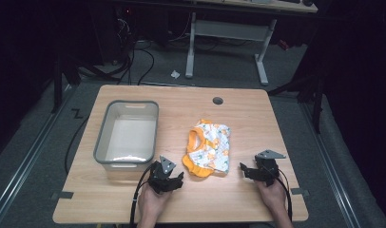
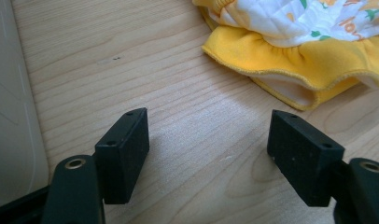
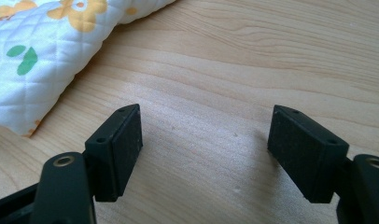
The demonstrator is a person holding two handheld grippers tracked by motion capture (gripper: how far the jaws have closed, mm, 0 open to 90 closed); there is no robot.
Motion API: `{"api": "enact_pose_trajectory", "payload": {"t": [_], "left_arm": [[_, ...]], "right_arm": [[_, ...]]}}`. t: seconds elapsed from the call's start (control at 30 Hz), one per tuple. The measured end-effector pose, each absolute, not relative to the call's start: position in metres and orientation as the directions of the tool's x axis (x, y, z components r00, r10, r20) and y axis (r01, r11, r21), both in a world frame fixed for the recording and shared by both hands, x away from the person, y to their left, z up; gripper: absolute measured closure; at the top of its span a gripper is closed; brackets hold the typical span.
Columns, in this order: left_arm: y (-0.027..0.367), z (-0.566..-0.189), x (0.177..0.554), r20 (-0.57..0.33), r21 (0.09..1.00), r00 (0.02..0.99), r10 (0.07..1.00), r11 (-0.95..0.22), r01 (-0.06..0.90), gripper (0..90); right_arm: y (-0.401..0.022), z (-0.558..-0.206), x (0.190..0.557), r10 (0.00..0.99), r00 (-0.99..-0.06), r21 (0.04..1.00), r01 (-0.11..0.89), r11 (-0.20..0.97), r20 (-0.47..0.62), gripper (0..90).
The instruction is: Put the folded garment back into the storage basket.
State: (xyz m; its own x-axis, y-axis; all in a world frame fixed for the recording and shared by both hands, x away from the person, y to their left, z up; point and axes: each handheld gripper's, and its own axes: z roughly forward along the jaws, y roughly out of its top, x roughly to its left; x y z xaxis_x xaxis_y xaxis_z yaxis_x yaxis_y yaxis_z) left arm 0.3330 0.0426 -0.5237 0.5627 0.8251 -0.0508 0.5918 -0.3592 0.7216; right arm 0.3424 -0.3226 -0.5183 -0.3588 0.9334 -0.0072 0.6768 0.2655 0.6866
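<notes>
Baby clothing (image 1: 208, 148), a quilted white garment printed with orange flowers and trimmed in yellow-orange frill, lies crumpled at the centre of the high view on a light wooden table (image 1: 238, 114). Its long axis runs from upper centre toward lower centre of the frame, the frilled openings facing left and down. At centre left stands a grey plastic bin (image 1: 101, 142), close beside the garment but apart from it. At lower centre, the left gripper (image 1: 169, 182) sits between bin and garment; at lower right, the right gripper (image 1: 244, 170) sits just beside the garment's lower right corner. Both sets of jaws stand wide apart over bare wood, clamped on nothing. In the left gripper view the yellow frill (image 2: 290, 60) lies at upper right, ahead of the jaws. The likely risk: a pinch that catches one thin layer of the soft folds, letting the garment unfurl, drag across the table or snag the bin's rim as it is lifted.
</notes>
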Motion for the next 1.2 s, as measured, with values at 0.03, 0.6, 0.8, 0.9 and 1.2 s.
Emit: {"api": "enact_pose_trajectory", "payload": {"t": [0.03,0.6,0.8,0.9,1.2], "left_arm": [[0.042,-0.524,0.333,-0.05,0.721,0.562,0.826,-0.36,0.593,29.7],[0.038,-0.511,0.336,-0.08,0.718,0.564,0.822,-0.345,0.605,26.8],[0.037,-0.503,0.335,-0.099,0.726,0.574,0.813,-0.335,0.6,26.5],[0.035,-0.501,0.336,-0.109,0.726,0.577,0.81,-0.331,0.603,26.2],[0.026,-0.486,0.341,-0.12,0.742,0.601,0.791,-0.33,0.583,25.0]], "right_arm": [[-0.323,-0.518,0.342,0.933,-0.359,0.687,0.677,0.266,-0.007,26.5],[-0.322,-0.518,0.342,0.934,-0.358,0.686,0.678,0.264,-0.006,26.5],[-0.323,-0.518,0.342,0.933,-0.359,0.687,0.677,0.265,-0.007,26.5],[-0.323,-0.518,0.342,0.933,-0.359,0.687,0.677,0.265,-0.007,26.5],[-0.323,-0.518,0.343,0.933,-0.36,0.687,0.676,0.267,-0.008,26.5]]}}
